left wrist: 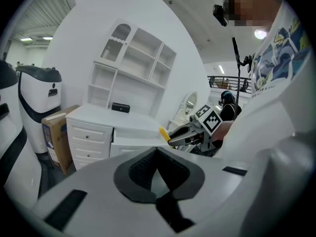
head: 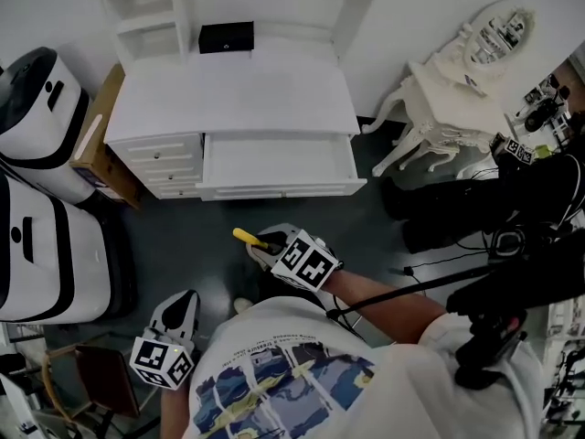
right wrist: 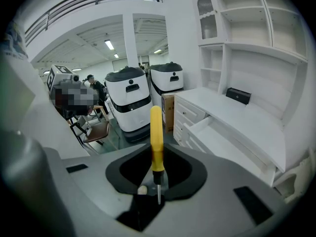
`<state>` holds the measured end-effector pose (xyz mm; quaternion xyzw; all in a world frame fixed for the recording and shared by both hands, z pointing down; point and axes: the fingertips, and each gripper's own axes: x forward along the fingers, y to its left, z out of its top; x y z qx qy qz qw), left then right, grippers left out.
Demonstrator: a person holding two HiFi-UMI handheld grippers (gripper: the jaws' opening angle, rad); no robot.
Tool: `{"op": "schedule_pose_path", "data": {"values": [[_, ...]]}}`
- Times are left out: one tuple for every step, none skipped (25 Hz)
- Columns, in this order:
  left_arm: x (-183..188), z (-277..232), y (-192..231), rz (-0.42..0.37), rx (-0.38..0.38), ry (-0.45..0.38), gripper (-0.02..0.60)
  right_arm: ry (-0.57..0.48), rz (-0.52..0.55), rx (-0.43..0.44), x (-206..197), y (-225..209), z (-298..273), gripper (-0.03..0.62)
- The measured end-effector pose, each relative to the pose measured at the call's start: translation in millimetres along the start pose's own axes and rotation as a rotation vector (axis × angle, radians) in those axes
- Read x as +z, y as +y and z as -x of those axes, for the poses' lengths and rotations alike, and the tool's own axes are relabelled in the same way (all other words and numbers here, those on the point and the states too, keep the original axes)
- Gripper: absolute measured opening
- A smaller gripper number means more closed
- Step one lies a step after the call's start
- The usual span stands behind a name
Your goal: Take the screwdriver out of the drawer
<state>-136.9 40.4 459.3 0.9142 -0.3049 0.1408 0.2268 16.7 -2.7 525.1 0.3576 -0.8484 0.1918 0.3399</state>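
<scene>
My right gripper [head: 265, 245] is shut on a yellow-handled screwdriver [head: 249, 237], held in the air in front of the desk, clear of the open drawer [head: 279, 188]. In the right gripper view the screwdriver [right wrist: 156, 137] stands up between the pads, metal shaft down in the grip and handle pointing out. The drawer looks bare inside. My left gripper [head: 180, 302] hangs low at the left by the person's body, with its jaws together on nothing [left wrist: 157, 174]. From the left gripper view, the screwdriver [left wrist: 164, 134] shows at the tip of the right gripper.
The white desk [head: 233, 94] carries a shelf unit and a small black box [head: 226, 37]. Small closed drawers [head: 164, 158] sit left of the open one. Two white robots [head: 37, 108] and a cardboard box [head: 96, 144] stand left; an ornate white side table [head: 448, 99] and dark cabled equipment [head: 512, 245] stand right.
</scene>
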Motion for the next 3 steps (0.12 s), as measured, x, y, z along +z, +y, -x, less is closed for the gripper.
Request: {"op": "schedule_pose_path", "data": {"values": [[0.6,0.0,0.1,0.0,0.001,0.001,0.014,0.0,-0.001,0.003,1.0,-0.1,0.2,0.094],[1.2,0.0,0.2,0.0,0.002,0.002,0.014,0.001,-0.003,0.006,2.1,0.1,0.6,0.094],[1.7,-0.1,0.3,0.001,0.003,0.004,0.014,0.001,-0.006,0.01,3.3,0.4,1.0,0.094]]}}
